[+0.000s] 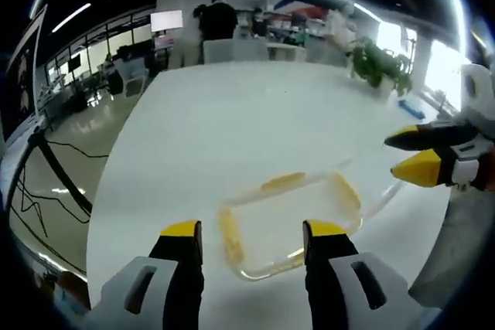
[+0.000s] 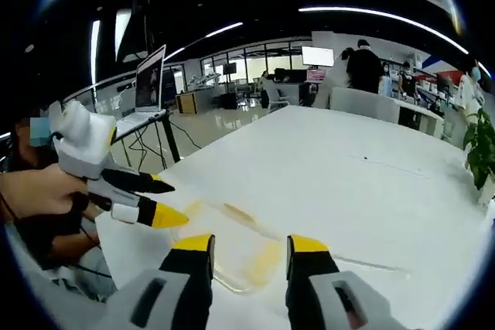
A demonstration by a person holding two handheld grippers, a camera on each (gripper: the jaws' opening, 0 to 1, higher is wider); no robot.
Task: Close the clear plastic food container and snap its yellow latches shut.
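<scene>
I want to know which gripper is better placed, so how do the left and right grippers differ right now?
In the left gripper view, the left gripper frames the clear container between widely spread jaws, while the right gripper sits off at the container's far end, jaws closer together. Both are open, yellow-tipped, holding nothing, above the white table.

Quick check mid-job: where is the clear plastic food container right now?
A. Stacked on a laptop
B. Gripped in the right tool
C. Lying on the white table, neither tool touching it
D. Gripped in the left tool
C. The clear plastic food container with yellow latches lies flat on the white table; the left tool and right tool hang open just short of it.
</scene>
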